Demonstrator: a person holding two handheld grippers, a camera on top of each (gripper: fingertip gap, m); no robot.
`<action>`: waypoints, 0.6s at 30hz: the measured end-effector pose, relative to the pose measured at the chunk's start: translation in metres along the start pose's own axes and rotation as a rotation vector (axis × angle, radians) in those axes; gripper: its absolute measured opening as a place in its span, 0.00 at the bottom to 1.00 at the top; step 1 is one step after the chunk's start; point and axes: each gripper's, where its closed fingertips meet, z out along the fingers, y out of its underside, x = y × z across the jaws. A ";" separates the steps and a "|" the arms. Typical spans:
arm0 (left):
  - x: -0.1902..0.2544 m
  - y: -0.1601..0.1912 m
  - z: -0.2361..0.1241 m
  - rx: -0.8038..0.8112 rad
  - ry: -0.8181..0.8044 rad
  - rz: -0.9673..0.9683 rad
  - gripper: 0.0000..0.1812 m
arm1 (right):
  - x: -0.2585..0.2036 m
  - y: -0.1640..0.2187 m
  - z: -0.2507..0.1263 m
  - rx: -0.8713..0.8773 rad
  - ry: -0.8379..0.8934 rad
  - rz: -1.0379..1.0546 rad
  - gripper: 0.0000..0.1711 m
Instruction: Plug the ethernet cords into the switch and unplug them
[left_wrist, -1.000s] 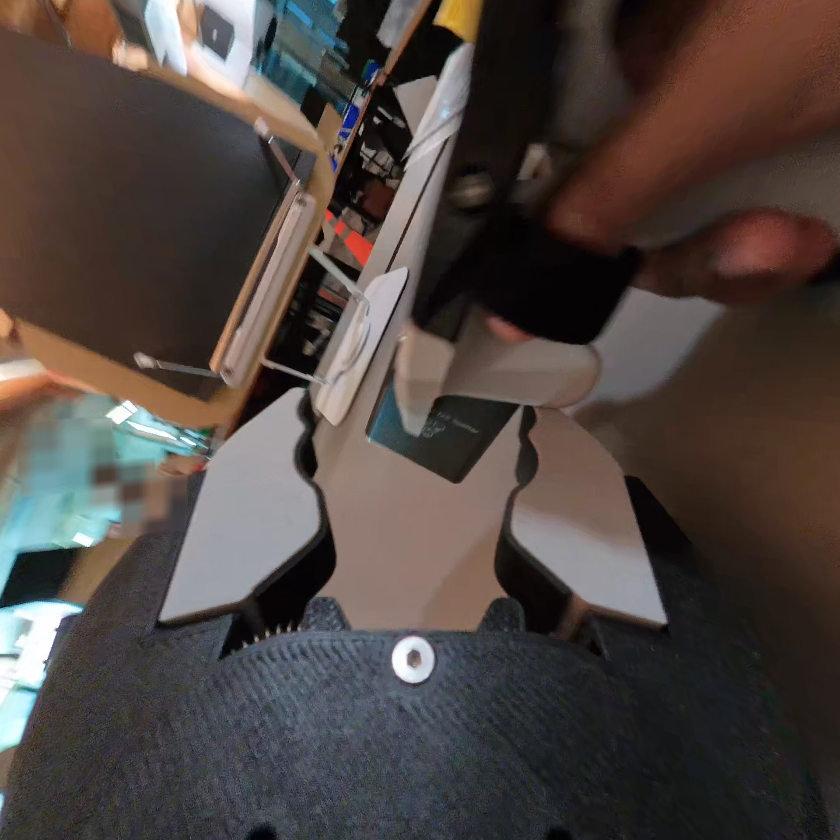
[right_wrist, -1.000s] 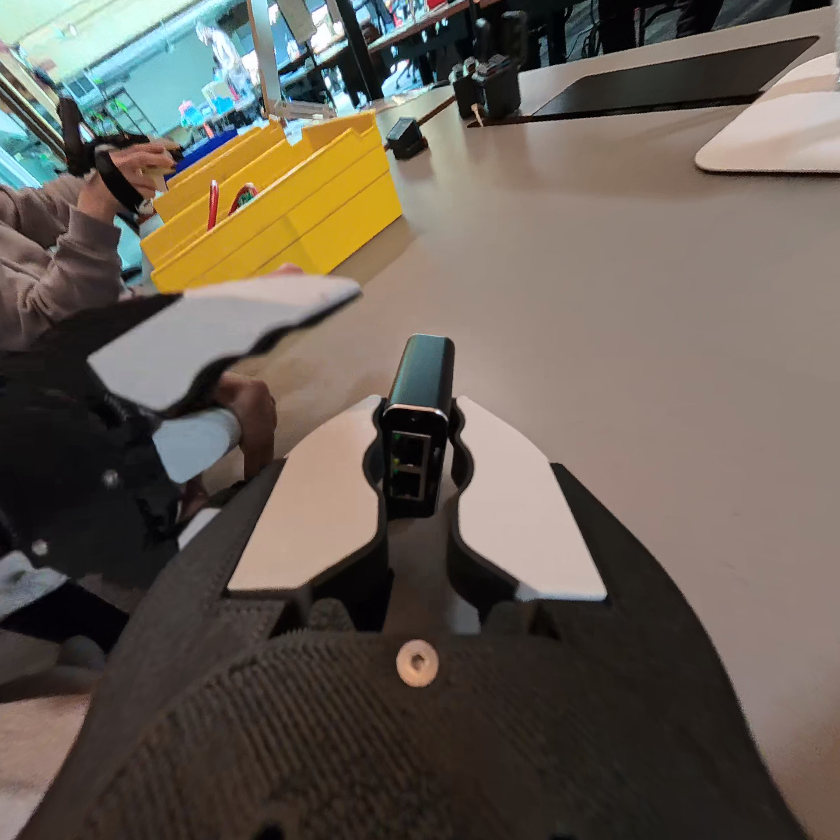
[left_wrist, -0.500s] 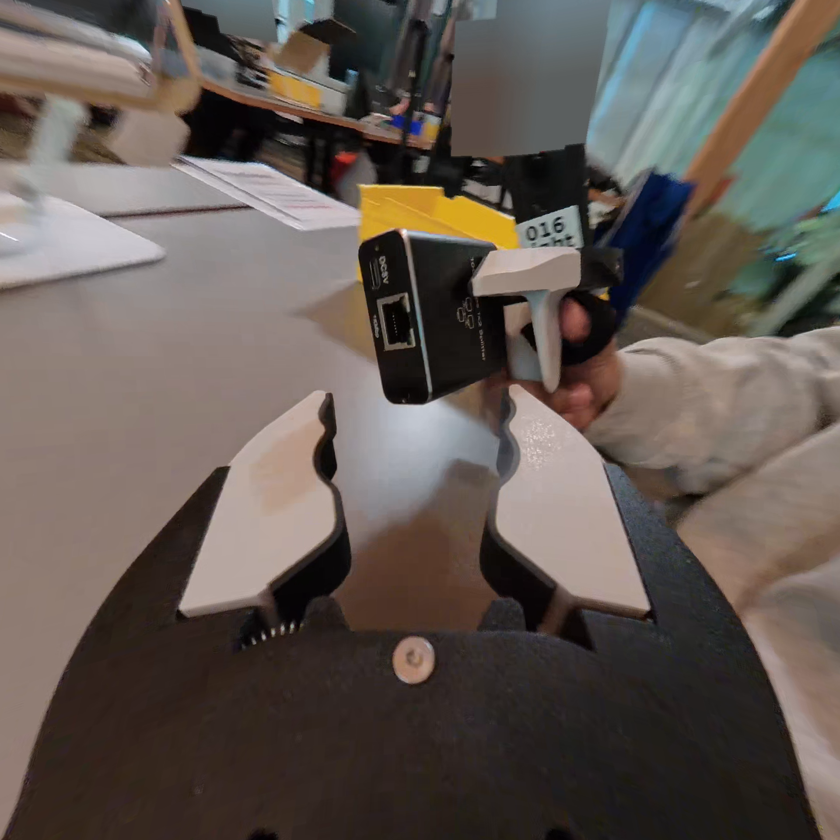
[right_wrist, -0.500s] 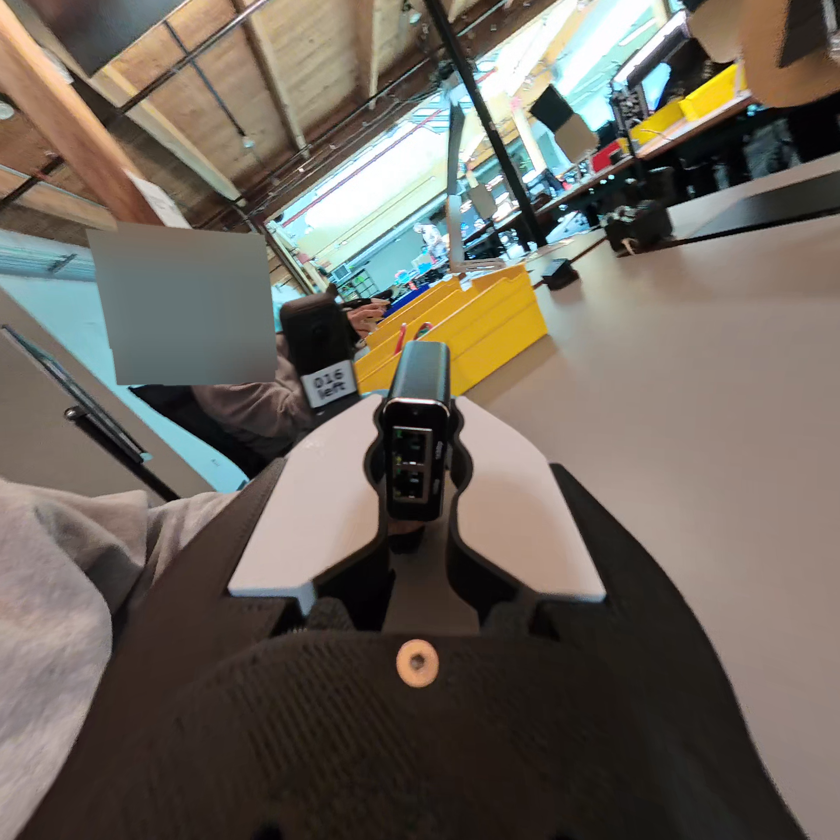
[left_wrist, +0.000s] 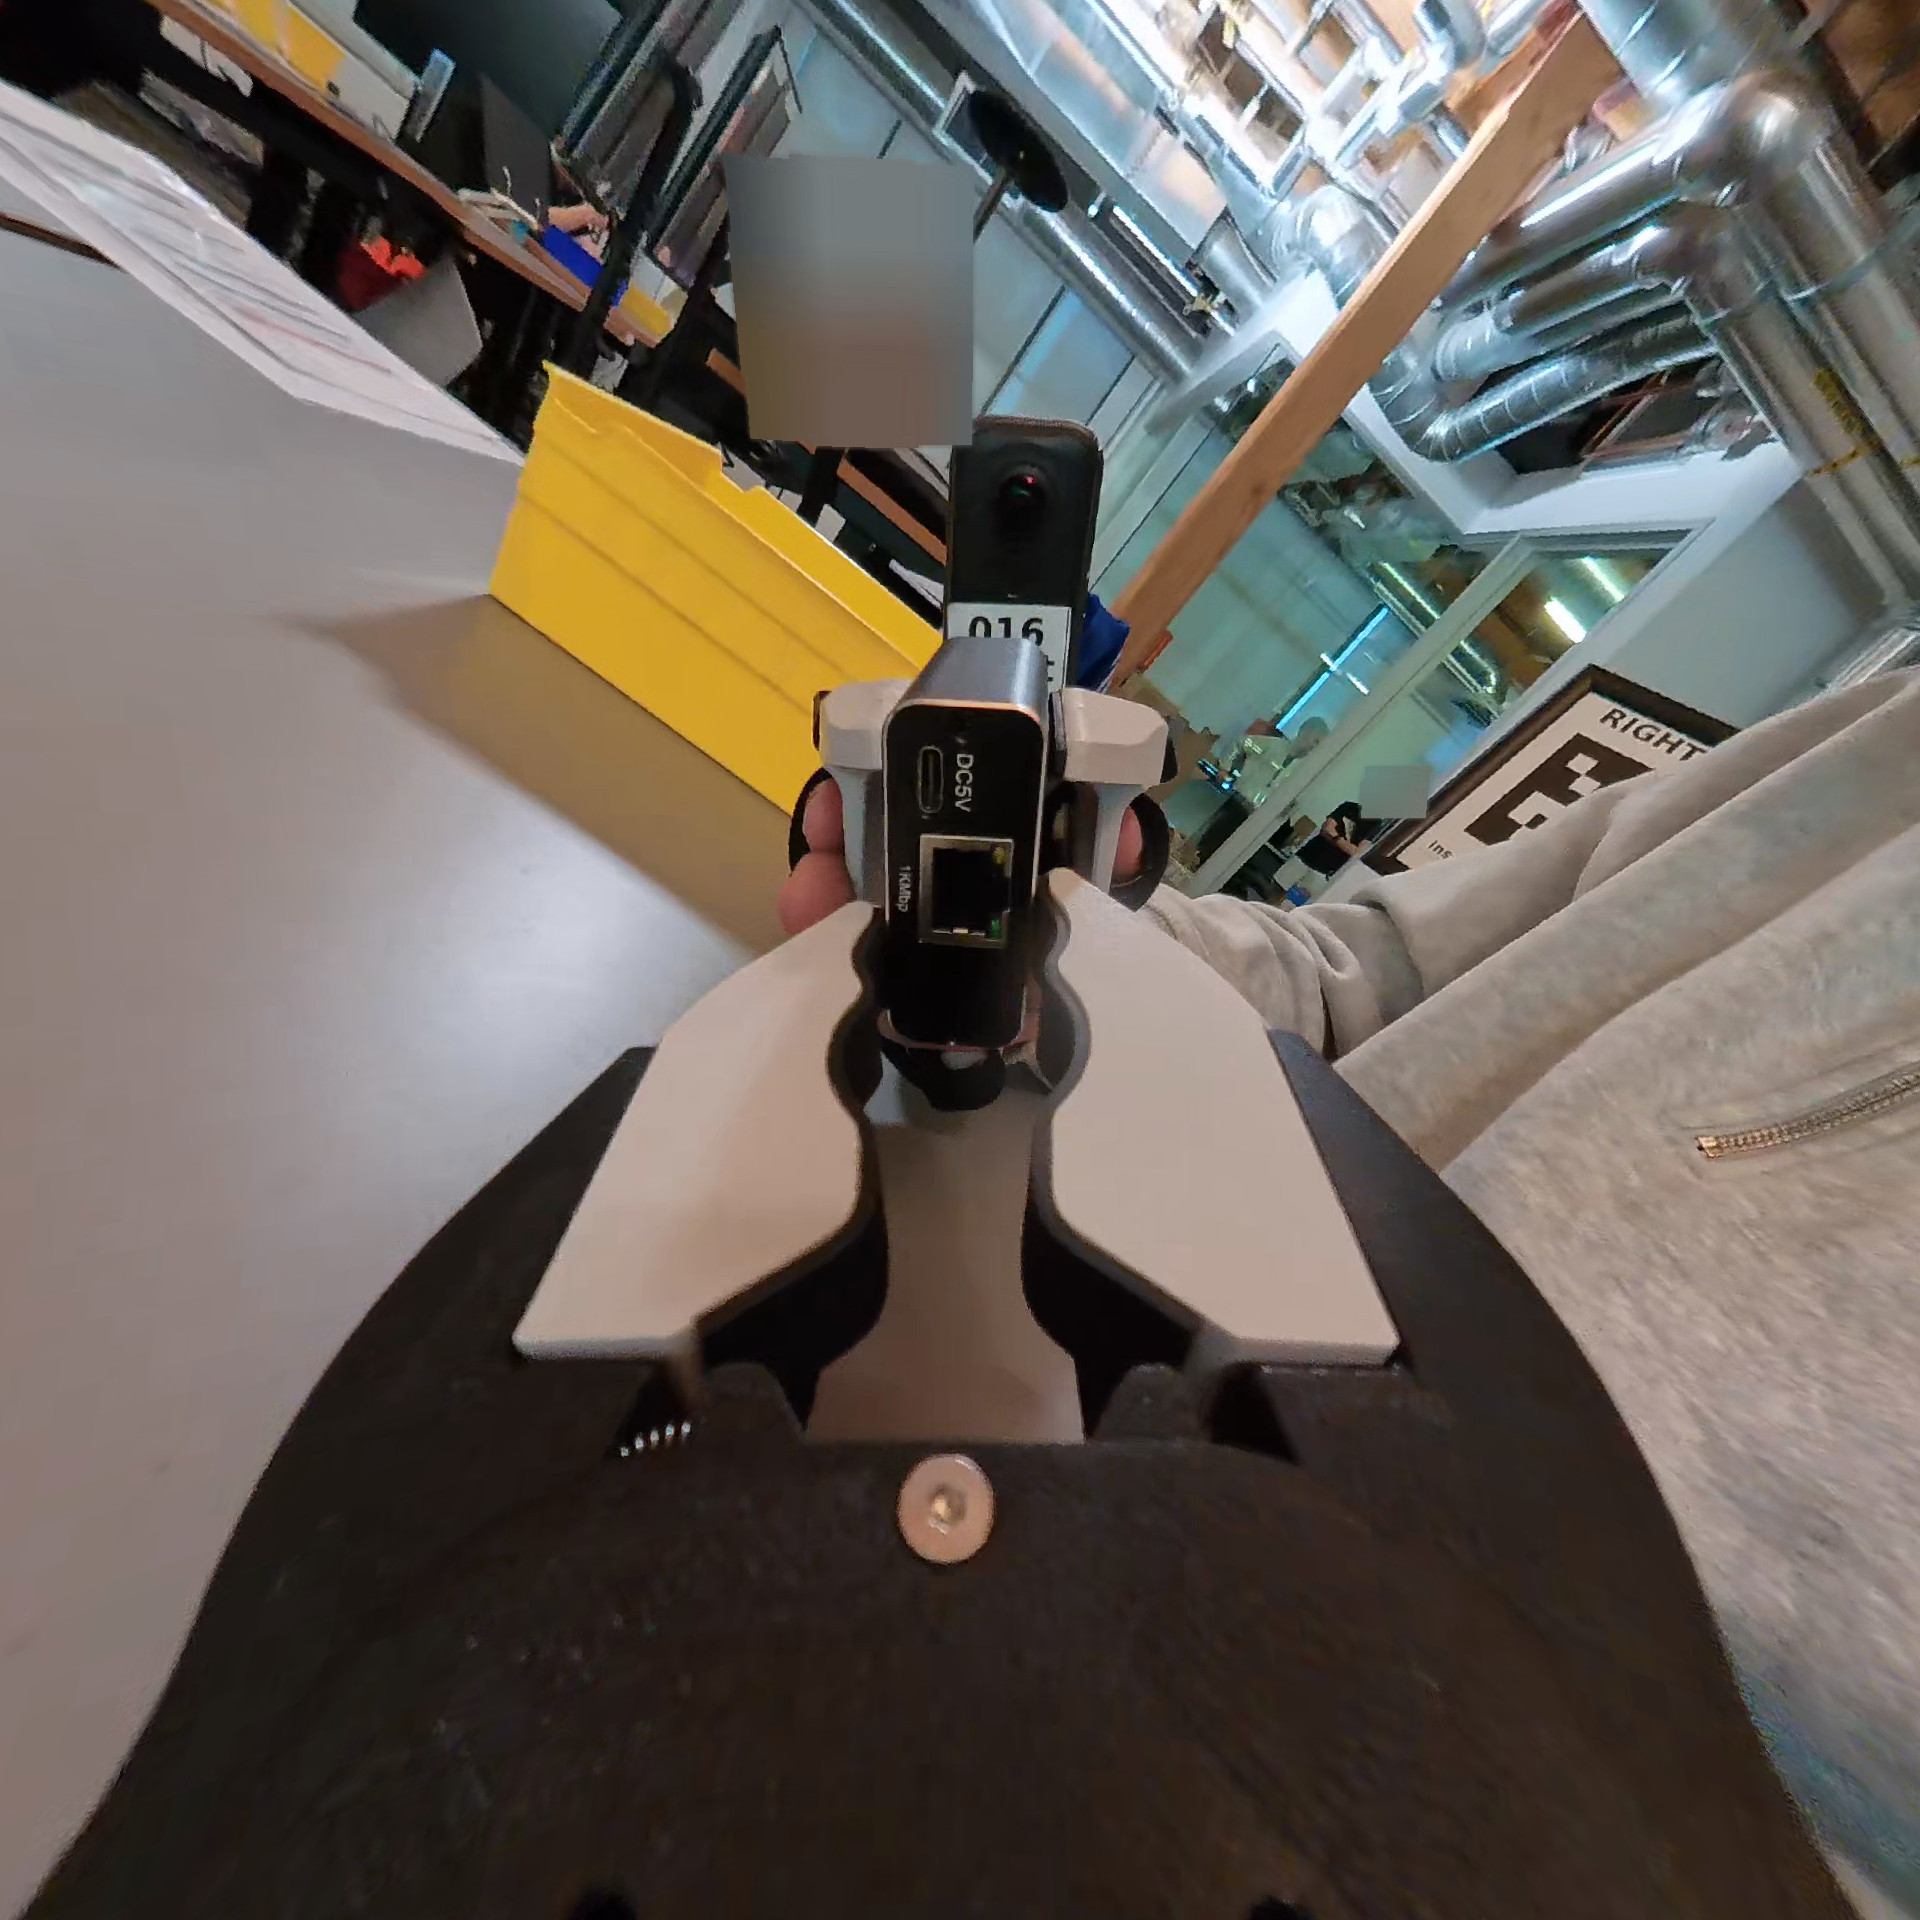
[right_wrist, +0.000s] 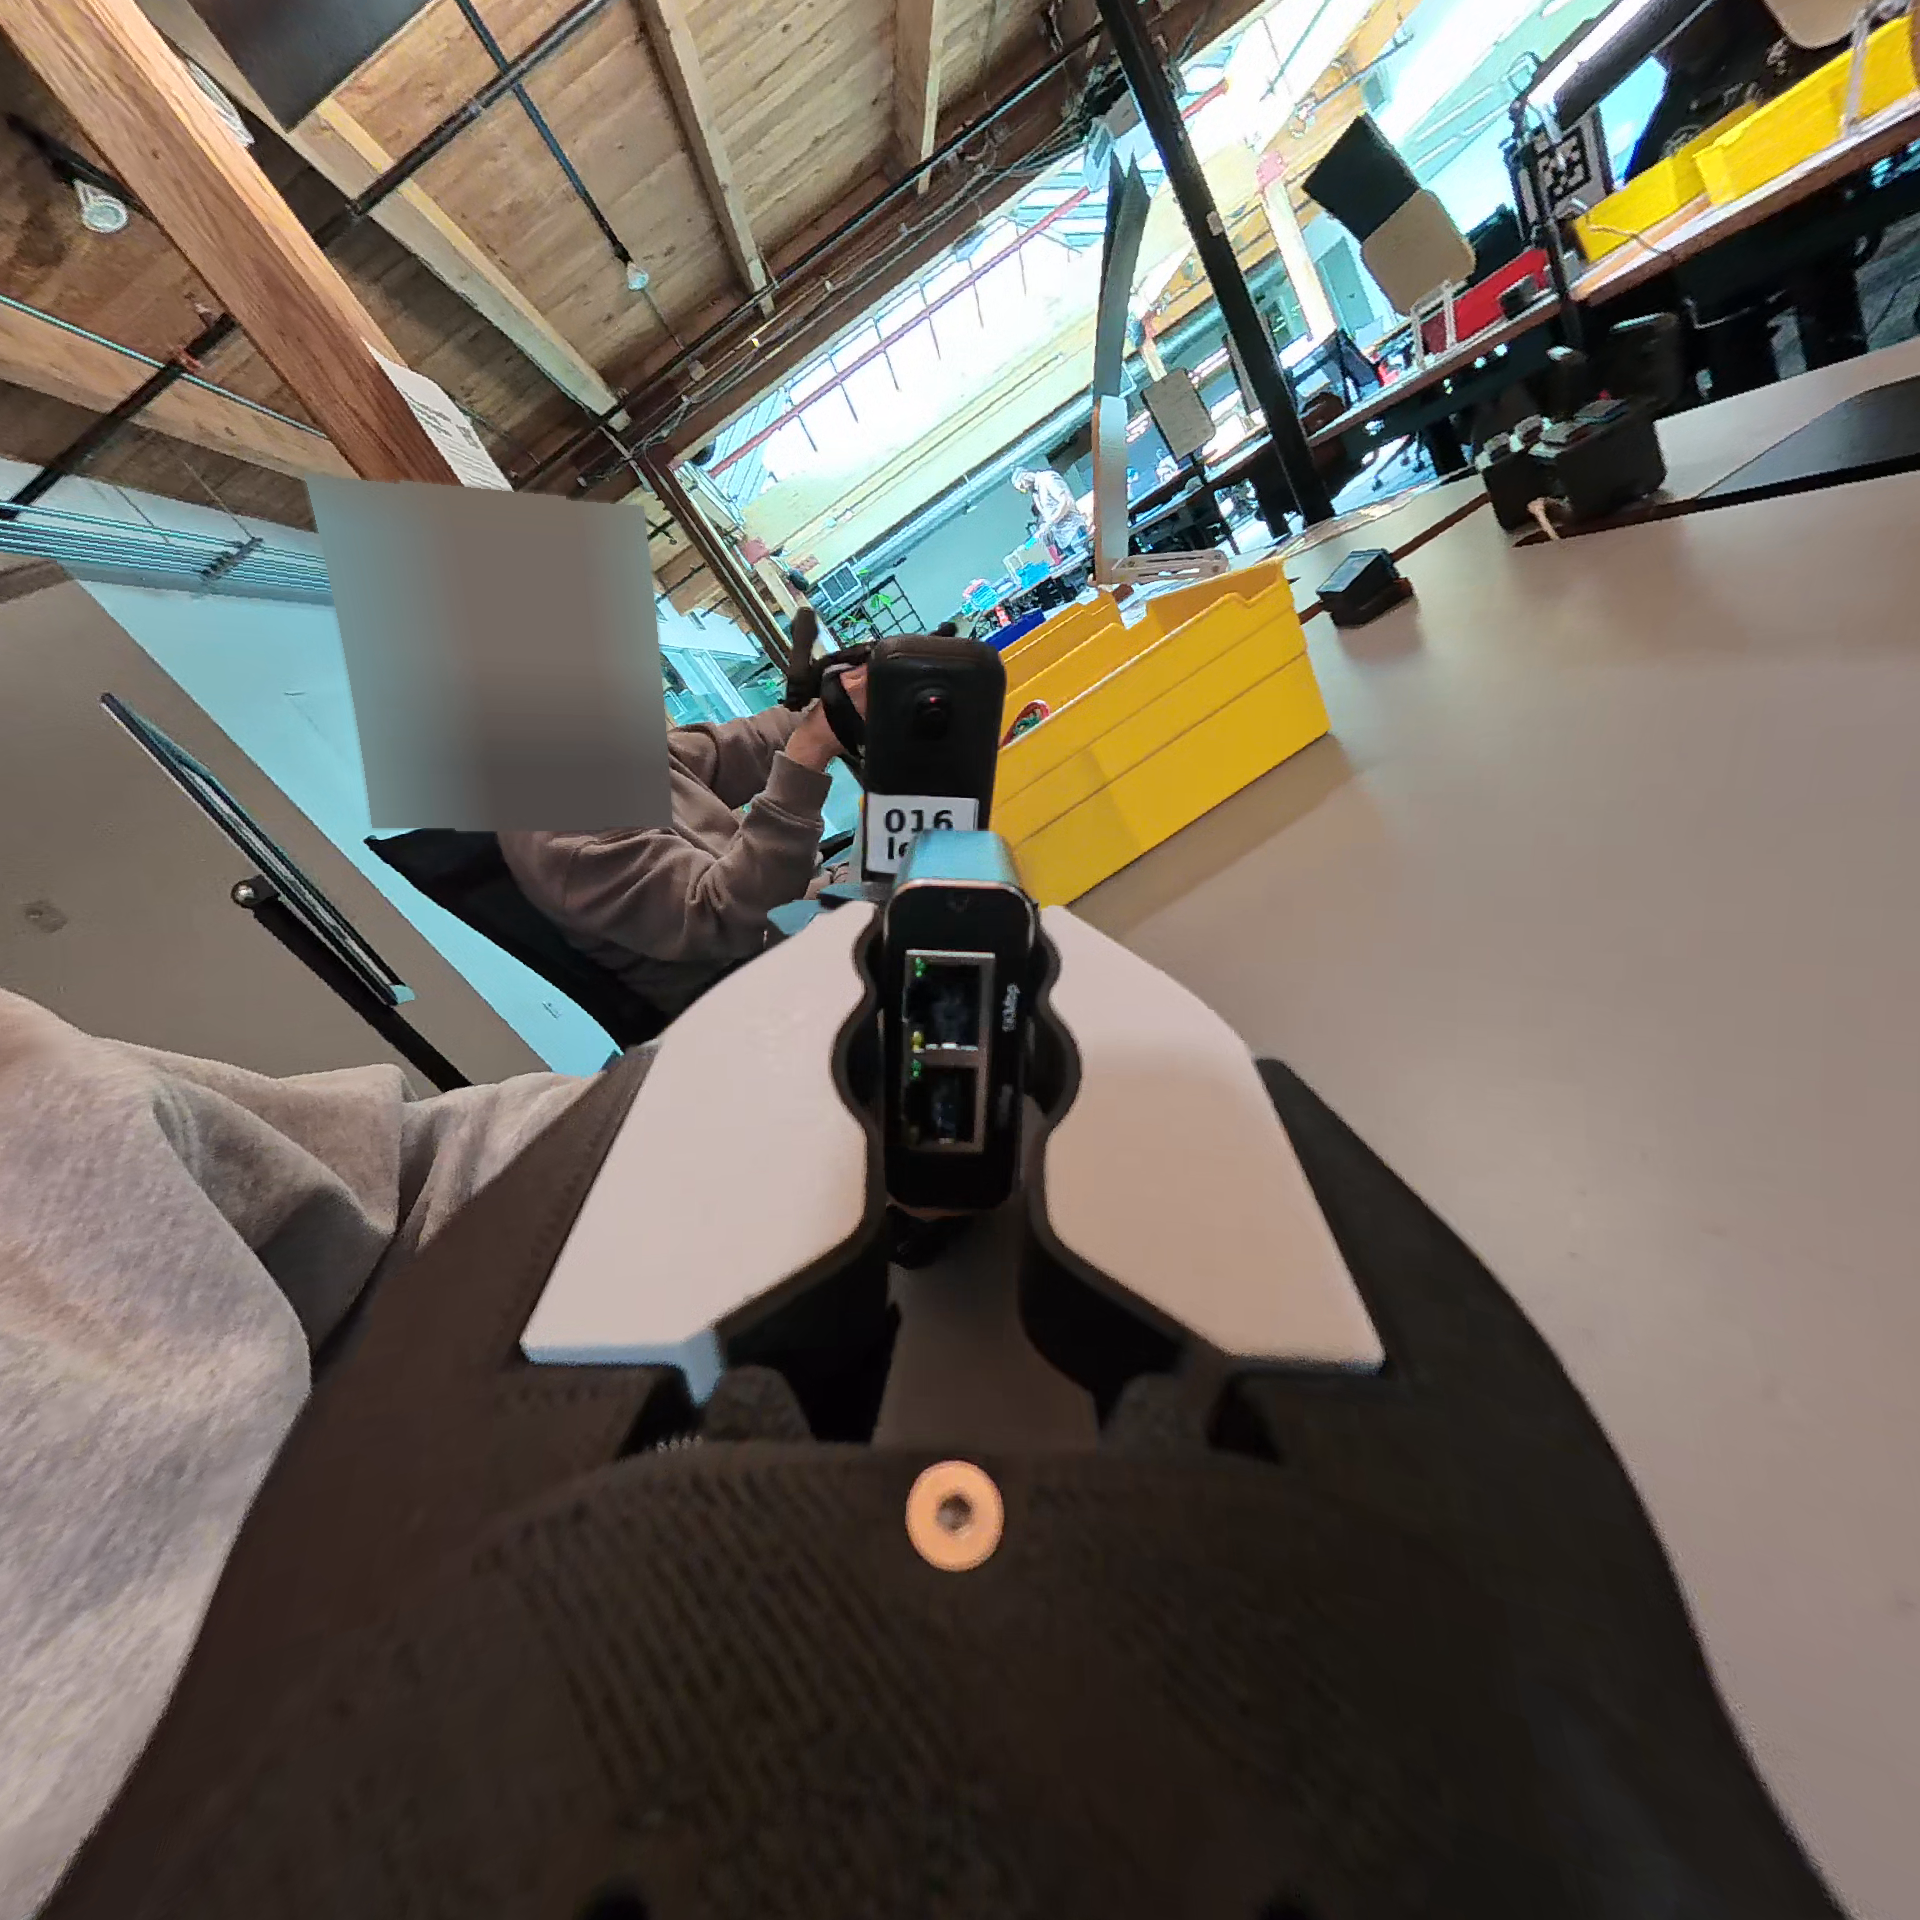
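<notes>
A small black switch (left_wrist: 961, 862) is held in the air above the grey table (left_wrist: 260, 831). My left gripper (left_wrist: 961, 935) is shut on its near end, which shows one network port and a small oval port. My right gripper (left_wrist: 987, 748) faces me and grips the far end. In the right wrist view my right gripper (right_wrist: 956, 935) is shut on the switch (right_wrist: 951, 1049), whose end there shows two stacked, empty ports. The left gripper's camera (right_wrist: 935, 717) rises behind it. No ethernet cord is in view.
Stacked yellow bins (left_wrist: 665, 582) stand on the table behind the switch and also show in the right wrist view (right_wrist: 1164, 727). A grey sleeve (left_wrist: 1558, 935) fills the right side. Paper sheets (left_wrist: 208, 281) lie far left. A seated person (right_wrist: 675, 862) and a small black box (right_wrist: 1361, 587) are farther off.
My left gripper has swung round to face the switch and closed on its free end. My right gripper has lifted the switch off the table and kept its grip.
</notes>
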 end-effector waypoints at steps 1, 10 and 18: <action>-0.001 0.001 0.000 -0.003 -0.002 -0.006 0.14 | 0.002 0.000 0.000 -0.002 0.012 -0.003 0.15; -0.014 -0.006 -0.008 0.055 -0.003 -0.183 0.14 | 0.011 -0.011 -0.007 -0.014 0.202 -0.585 0.43; -0.042 -0.028 -0.033 0.288 -0.054 -0.413 0.14 | 0.017 0.028 0.013 -0.173 0.303 -0.792 0.50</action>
